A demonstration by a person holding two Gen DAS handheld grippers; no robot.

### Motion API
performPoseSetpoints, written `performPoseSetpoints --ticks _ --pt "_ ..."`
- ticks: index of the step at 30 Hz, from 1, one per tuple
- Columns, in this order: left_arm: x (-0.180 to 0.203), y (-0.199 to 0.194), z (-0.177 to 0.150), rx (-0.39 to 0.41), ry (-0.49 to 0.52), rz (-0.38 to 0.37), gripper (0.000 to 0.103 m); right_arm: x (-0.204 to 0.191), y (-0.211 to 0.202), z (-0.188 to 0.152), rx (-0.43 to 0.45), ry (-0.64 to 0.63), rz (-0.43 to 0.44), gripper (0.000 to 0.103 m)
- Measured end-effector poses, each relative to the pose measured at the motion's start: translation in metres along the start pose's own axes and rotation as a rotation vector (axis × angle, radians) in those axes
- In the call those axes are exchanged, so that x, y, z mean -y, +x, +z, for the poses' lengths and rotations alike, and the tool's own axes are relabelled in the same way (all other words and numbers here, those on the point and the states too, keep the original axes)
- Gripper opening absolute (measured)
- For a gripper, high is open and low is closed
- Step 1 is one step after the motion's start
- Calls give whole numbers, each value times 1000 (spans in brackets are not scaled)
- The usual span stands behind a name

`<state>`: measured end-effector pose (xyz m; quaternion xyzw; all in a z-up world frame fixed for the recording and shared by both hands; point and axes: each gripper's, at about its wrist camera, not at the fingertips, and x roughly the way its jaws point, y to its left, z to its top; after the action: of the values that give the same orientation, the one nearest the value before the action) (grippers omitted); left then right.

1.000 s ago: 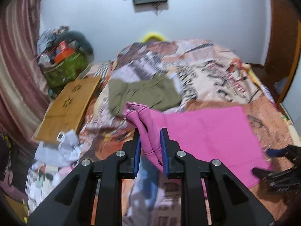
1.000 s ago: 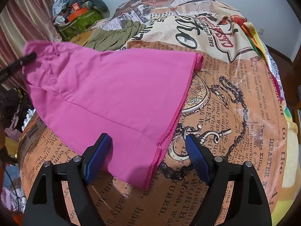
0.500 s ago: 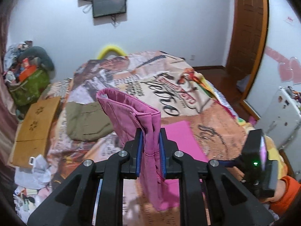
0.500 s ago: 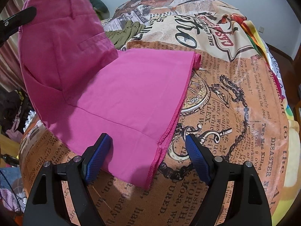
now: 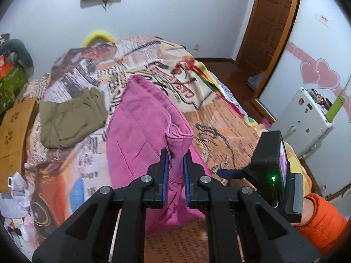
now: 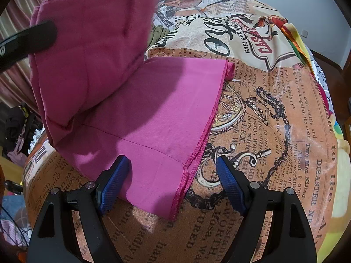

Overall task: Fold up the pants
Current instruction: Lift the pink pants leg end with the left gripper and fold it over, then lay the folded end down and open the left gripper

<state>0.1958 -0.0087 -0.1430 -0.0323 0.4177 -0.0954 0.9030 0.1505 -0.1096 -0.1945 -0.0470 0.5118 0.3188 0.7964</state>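
The pink pants lie on the printed bedspread, leg ends near me in the right wrist view. My left gripper is shut on the waistband end of the pants and holds it lifted over the legs; its finger shows at the left of the right wrist view. My right gripper is open, its jaws wide apart over the bottom hem corner, touching nothing. It also shows in the left wrist view beside the pants.
Olive green clothing lies on the bed behind the pants. A wooden board and clutter sit left of the bed. A white box and a wooden door are to the right.
My left gripper has carried the waistband end up and toward the leg hems, so the pants fold over themselves. The right gripper has stayed open at the hem.
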Motion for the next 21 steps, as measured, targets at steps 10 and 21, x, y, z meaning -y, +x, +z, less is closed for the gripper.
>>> performPoseSetpoints --ticks 10,21 --pt "10 24 -10 -119 16 -75 13 0 0 0 0 0 0 80" --pt "-6 18 -10 -88 11 1 56 -1 1 0 1 2 1 80"
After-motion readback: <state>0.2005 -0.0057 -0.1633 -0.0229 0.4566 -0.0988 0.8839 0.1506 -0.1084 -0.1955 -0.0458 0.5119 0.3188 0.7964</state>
